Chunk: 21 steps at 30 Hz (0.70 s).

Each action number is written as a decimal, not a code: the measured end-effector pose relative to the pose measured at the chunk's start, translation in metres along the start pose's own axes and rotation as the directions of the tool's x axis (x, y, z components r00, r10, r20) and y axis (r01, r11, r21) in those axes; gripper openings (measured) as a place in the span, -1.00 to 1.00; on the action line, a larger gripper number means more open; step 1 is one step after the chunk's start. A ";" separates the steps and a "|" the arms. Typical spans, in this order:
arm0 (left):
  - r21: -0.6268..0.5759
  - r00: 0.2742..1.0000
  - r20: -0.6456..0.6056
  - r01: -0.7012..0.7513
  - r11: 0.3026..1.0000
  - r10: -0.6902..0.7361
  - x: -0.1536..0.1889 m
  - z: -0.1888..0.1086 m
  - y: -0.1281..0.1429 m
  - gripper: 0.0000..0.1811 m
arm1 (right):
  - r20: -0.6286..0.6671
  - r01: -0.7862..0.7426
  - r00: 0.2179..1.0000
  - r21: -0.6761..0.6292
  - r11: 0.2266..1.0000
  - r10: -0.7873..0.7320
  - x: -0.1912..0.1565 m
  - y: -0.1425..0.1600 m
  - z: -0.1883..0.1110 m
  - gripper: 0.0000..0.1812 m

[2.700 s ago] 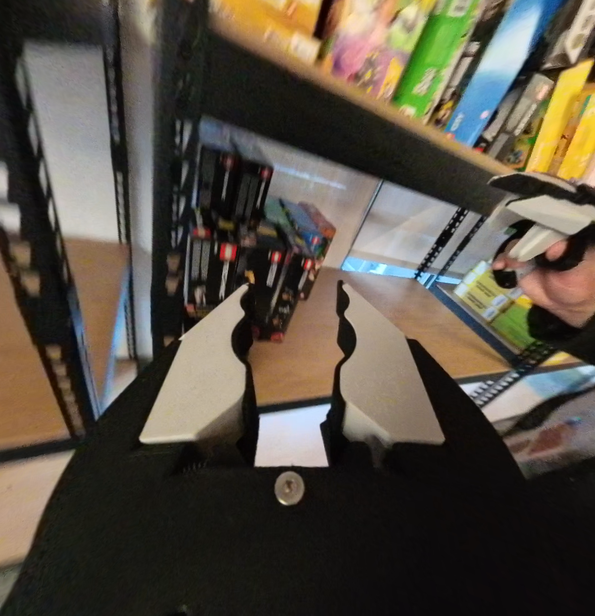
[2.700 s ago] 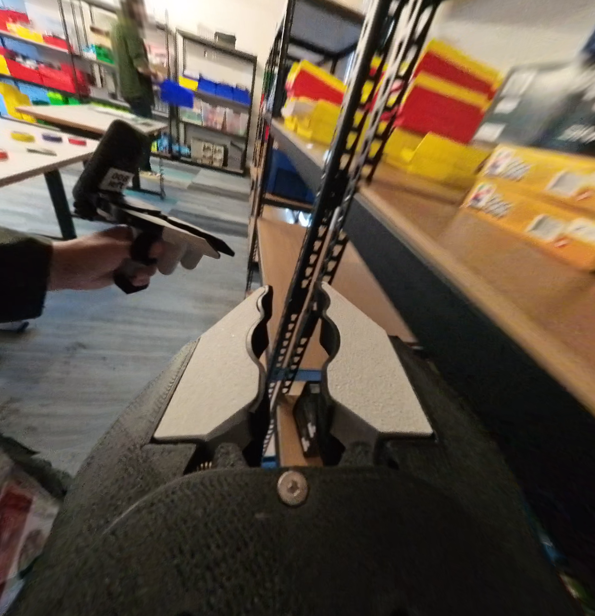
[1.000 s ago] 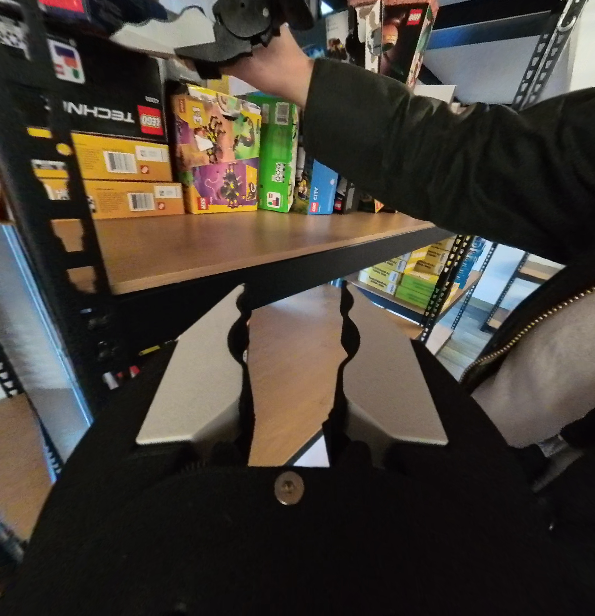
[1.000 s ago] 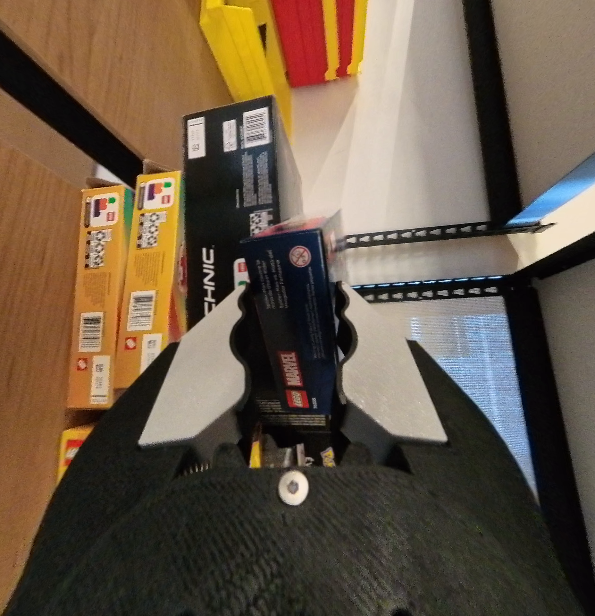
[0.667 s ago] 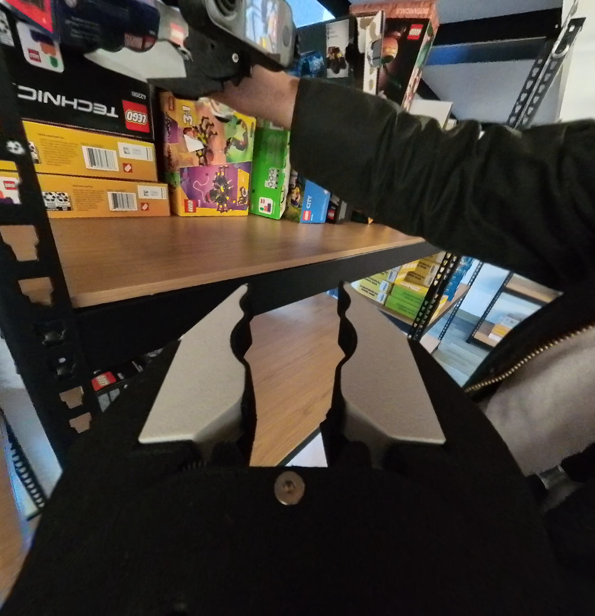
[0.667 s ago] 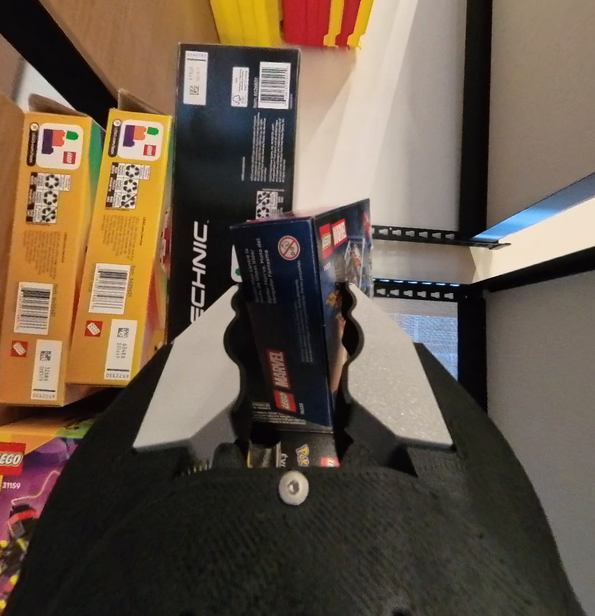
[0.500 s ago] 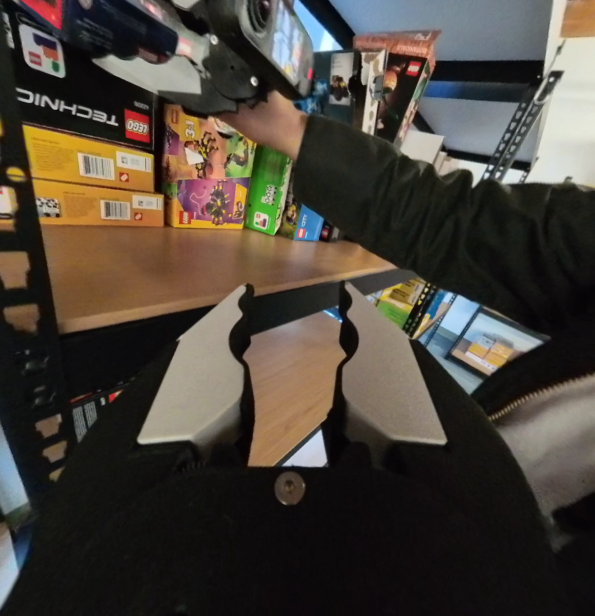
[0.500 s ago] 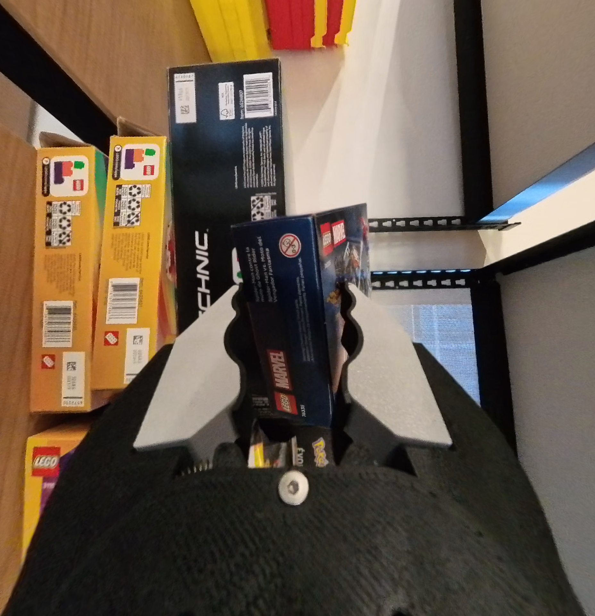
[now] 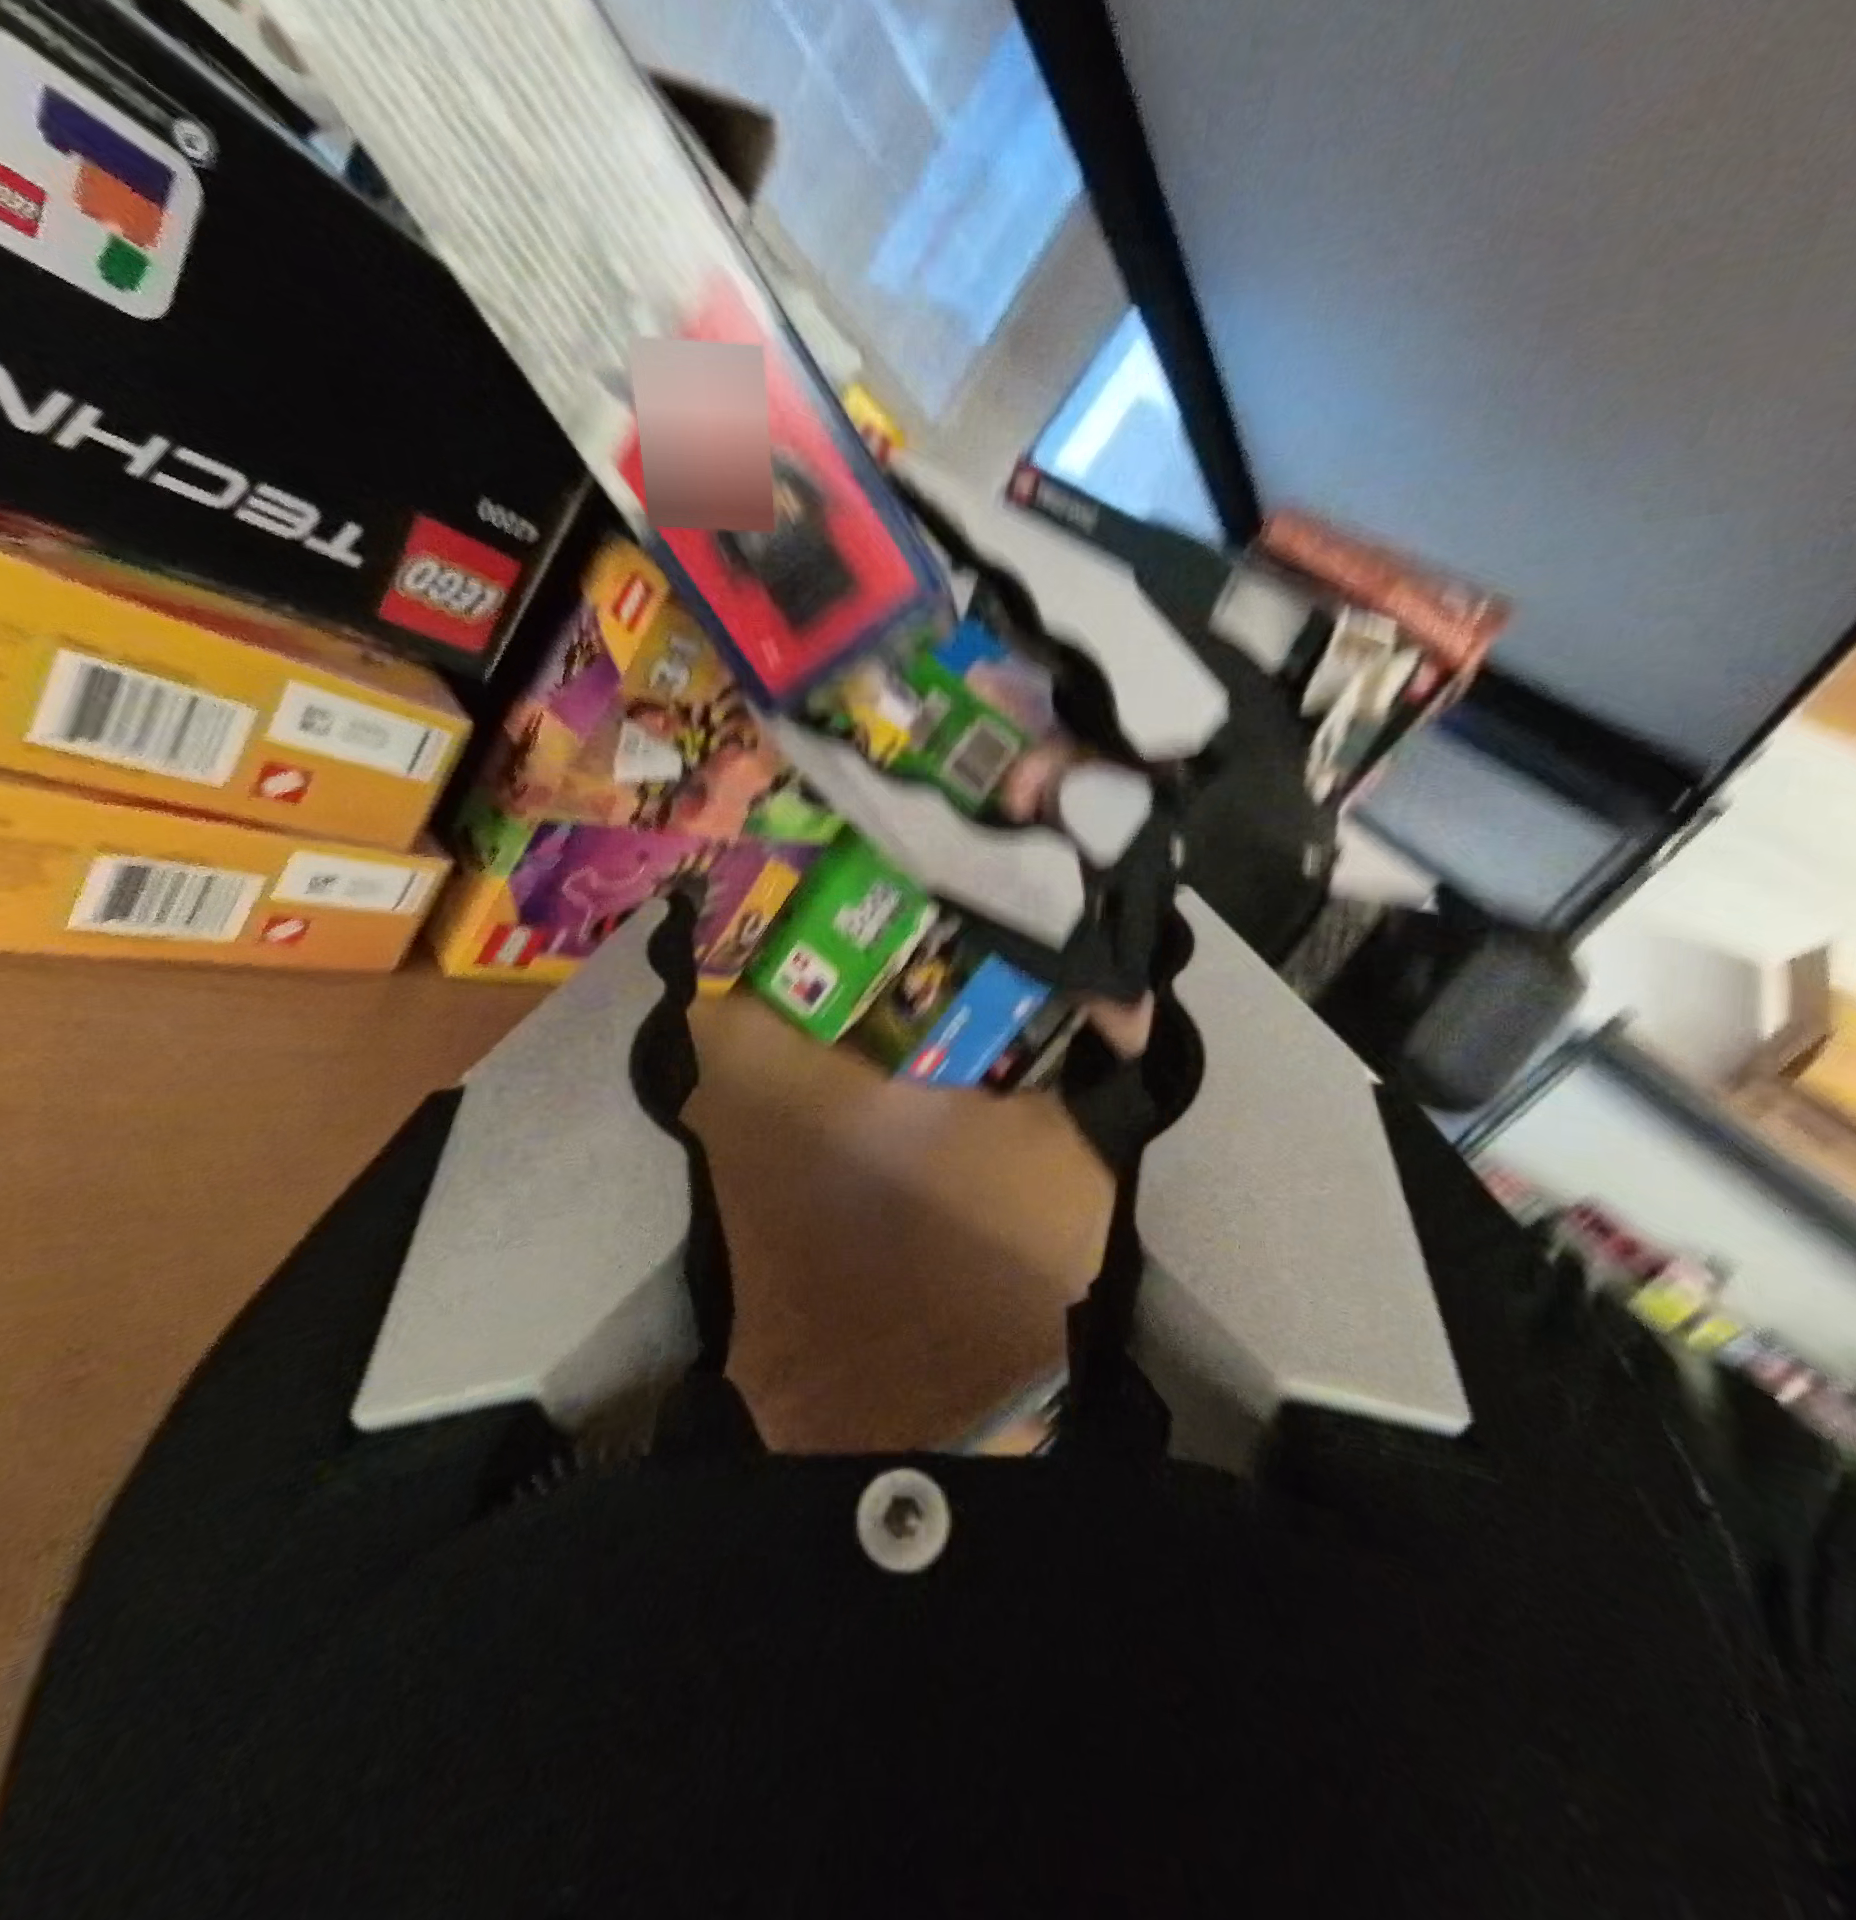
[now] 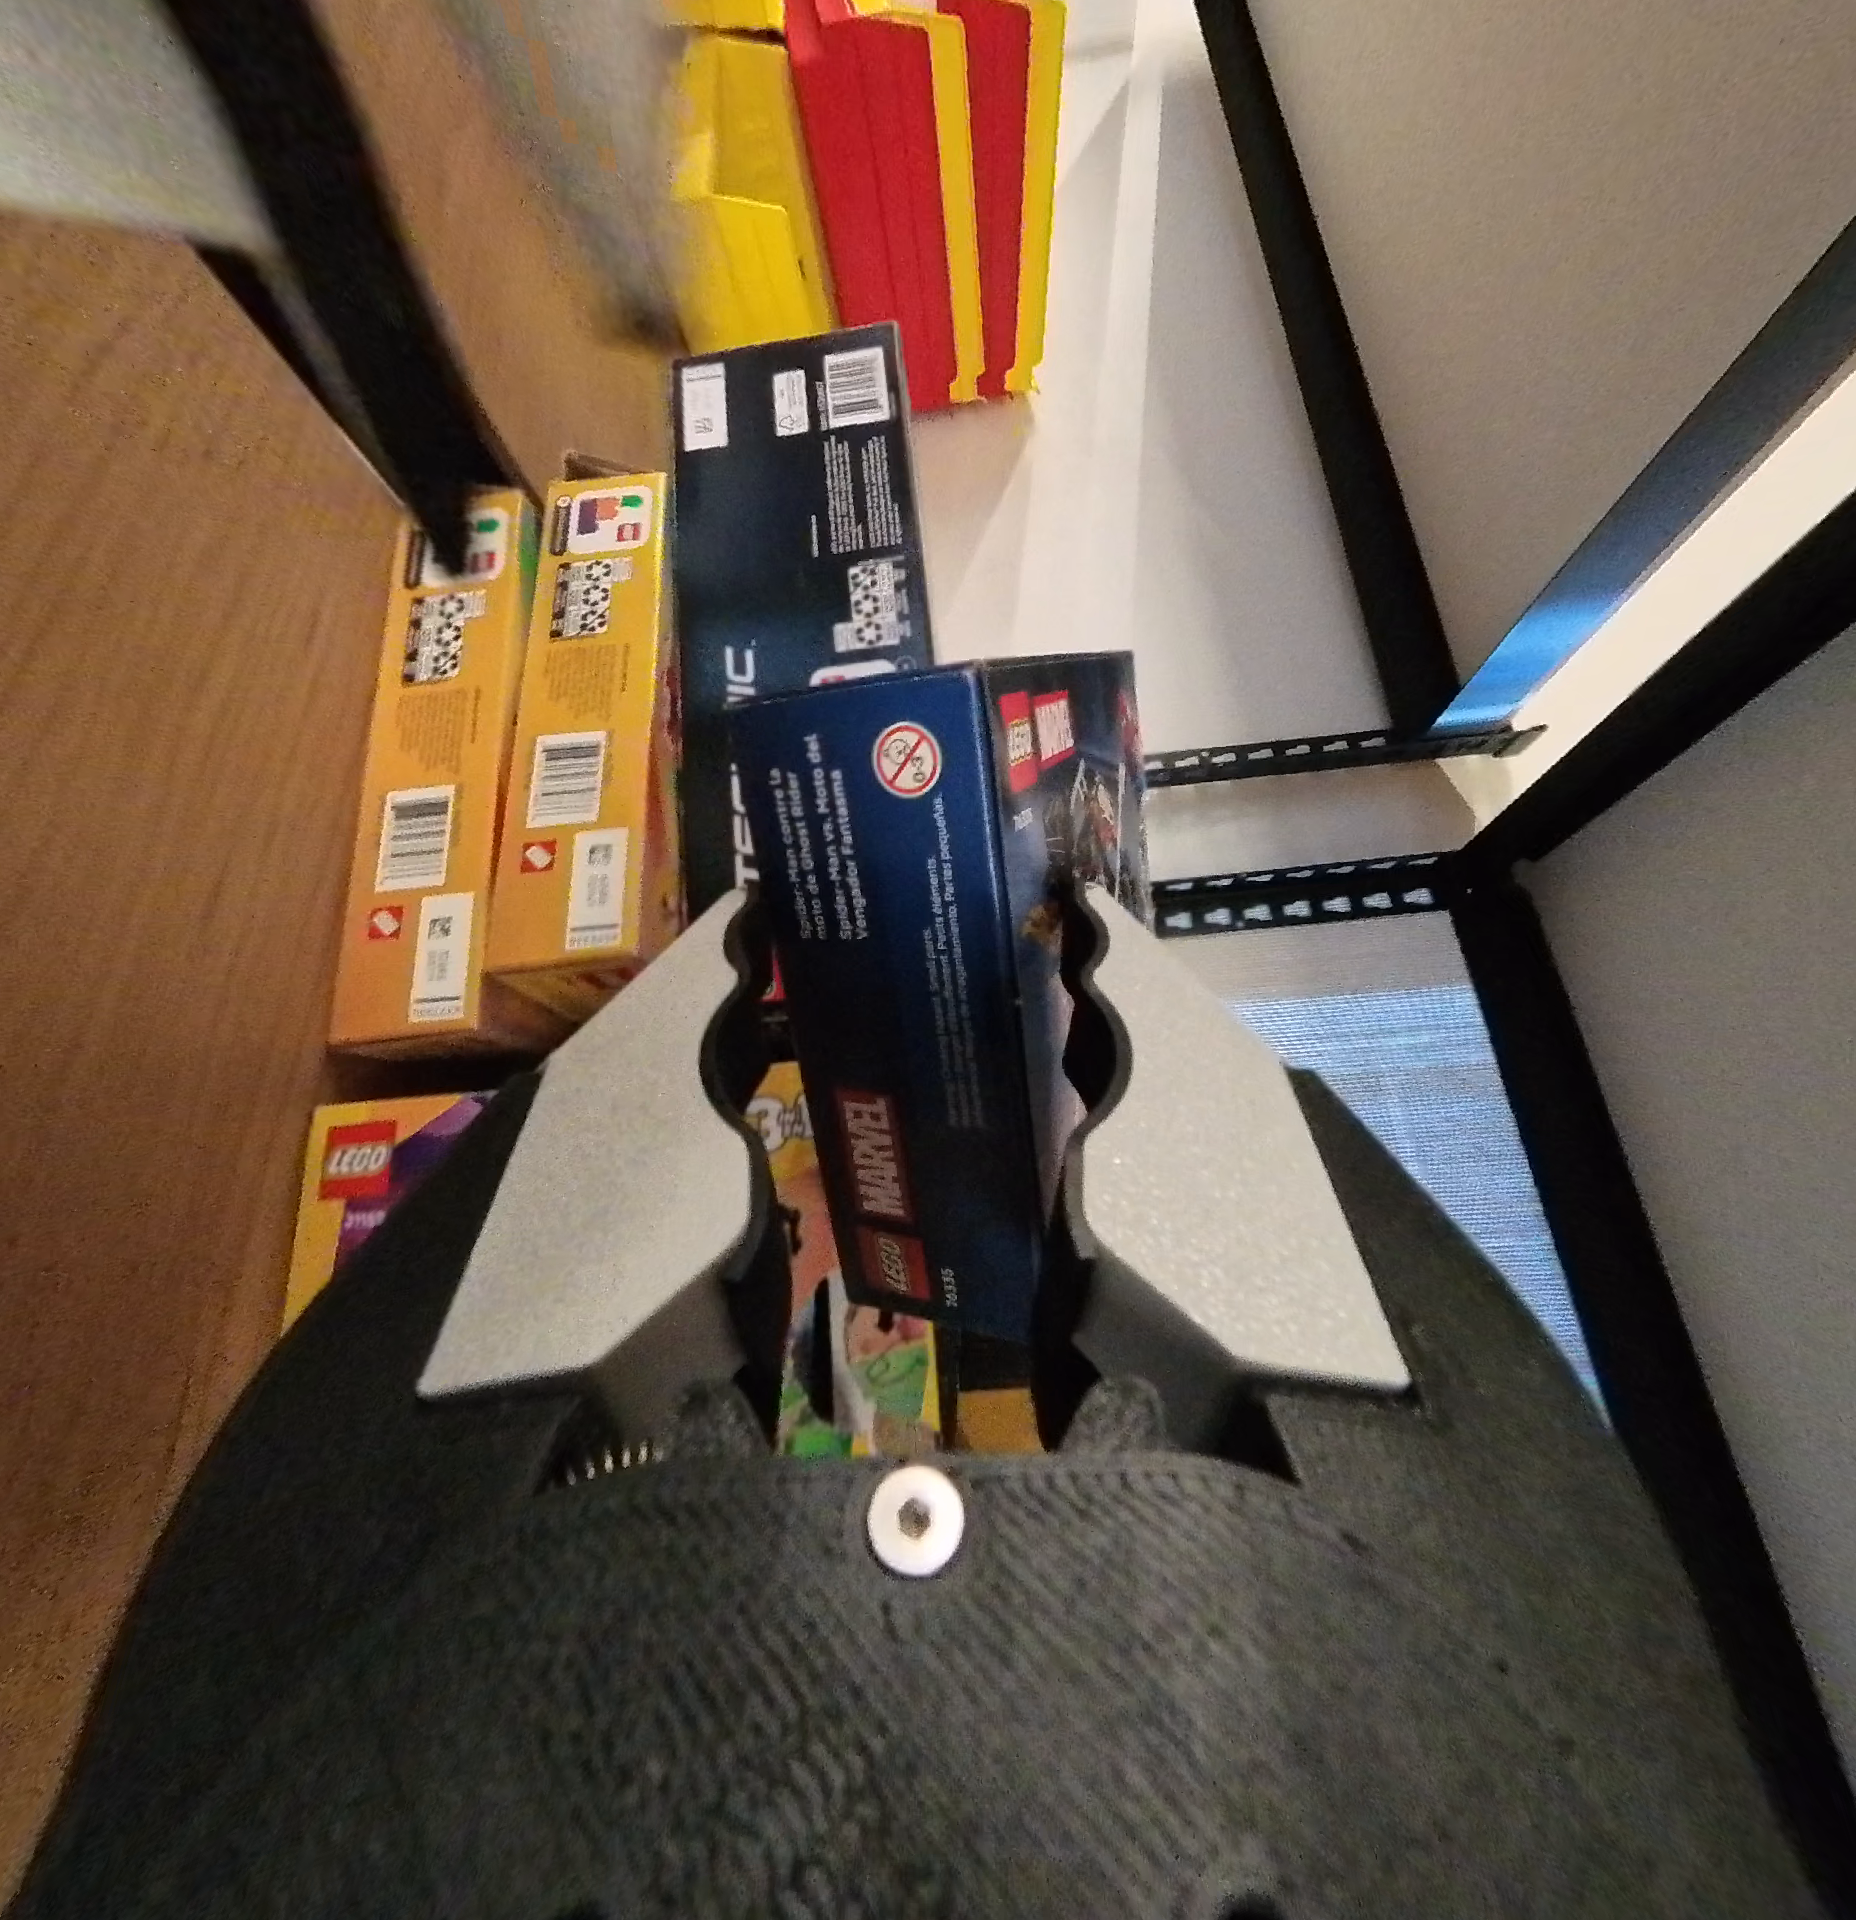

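My right gripper (image 10: 913, 914) is shut on a dark blue toy box (image 10: 903, 987), which stands between its fingers and points at the shelf. The box is just in front of a large black box (image 10: 789, 540) that lies on two yellow boxes (image 10: 581, 727). In the left wrist view the same held box (image 9: 789, 551) shows its red face, with the right gripper (image 9: 882, 644) and a hand behind it. My left gripper (image 9: 924, 925) is open wide and empty above the wooden shelf board (image 9: 176, 1143), below the held box.
On the shelf stand the black box (image 9: 228, 416), yellow boxes (image 9: 176, 707), a purple box (image 9: 633, 769) and a green box (image 9: 851, 925). Red and yellow bins (image 10: 903, 187) sit on another shelf level. A black shelf post (image 10: 1319, 364) runs at the right.
My left gripper has opened wider and swung up toward the shelf and the held box. My right gripper still holds the dark blue box and has tilted a little by the black box.
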<state>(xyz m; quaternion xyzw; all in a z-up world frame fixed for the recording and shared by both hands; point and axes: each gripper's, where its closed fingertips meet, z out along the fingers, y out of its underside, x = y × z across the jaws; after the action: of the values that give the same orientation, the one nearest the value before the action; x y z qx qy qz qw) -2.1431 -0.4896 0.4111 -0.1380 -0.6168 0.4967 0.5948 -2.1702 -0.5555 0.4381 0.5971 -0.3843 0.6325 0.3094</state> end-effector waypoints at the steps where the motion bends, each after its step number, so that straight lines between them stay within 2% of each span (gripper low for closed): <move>1: 0.079 1.000 0.015 -0.012 0.997 0.011 -0.004 0.008 -0.013 -0.03 | -0.003 0.015 1.000 0.007 1.000 -0.015 -0.003 0.001 -0.005 -0.40; 2: 0.115 0.998 0.060 -0.035 0.993 0.028 -0.011 0.014 -0.022 -0.02 | -0.005 0.025 1.000 0.020 0.999 -0.025 -0.006 0.002 -0.009 -0.39; 4: 0.118 0.998 0.066 -0.008 0.993 0.000 -0.009 0.029 -0.027 -0.02 | -0.012 0.035 0.999 0.035 0.999 -0.035 -0.011 0.003 -0.018 -0.39; 5: 0.098 0.999 0.040 0.024 0.995 -0.028 -0.004 0.036 -0.027 -0.03 | -0.020 0.038 0.999 0.038 0.999 -0.037 -0.013 0.003 -0.023 -0.39; 7: 0.056 0.996 0.083 0.018 0.998 -0.023 -0.010 0.046 -0.020 -0.03 | -0.028 0.026 0.999 0.062 0.998 -0.024 -0.016 0.003 -0.032 -0.39; 10: 0.098 0.994 0.093 0.042 0.994 -0.051 -0.015 0.055 -0.020 -0.03 | -0.048 0.041 0.998 0.090 0.995 -0.037 -0.019 0.002 -0.047 -0.40; 13: 0.056 0.989 0.031 0.146 0.988 -0.148 -0.014 0.071 -0.010 -0.04 | -0.059 0.084 0.995 0.118 0.990 -0.077 -0.026 -0.002 -0.060 -0.41; 16: -0.012 0.949 -0.139 0.283 0.959 -0.282 0.000 0.076 -0.001 -0.29 | -0.055 0.143 0.989 0.119 0.982 -0.138 -0.036 -0.001 -0.072 -0.41; 21: -0.079 0.889 -0.271 0.361 0.929 -0.369 0.014 0.072 0.025 -0.34 | -0.057 0.267 0.964 0.141 0.953 -0.261 -0.051 -0.007 -0.100 -0.42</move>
<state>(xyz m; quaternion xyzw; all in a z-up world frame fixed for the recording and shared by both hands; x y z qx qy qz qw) -2.2198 -0.4996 0.4145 -0.0968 -0.5476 0.3431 0.7570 -2.2107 -0.4627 0.3894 0.6524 -0.2472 0.6233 0.3533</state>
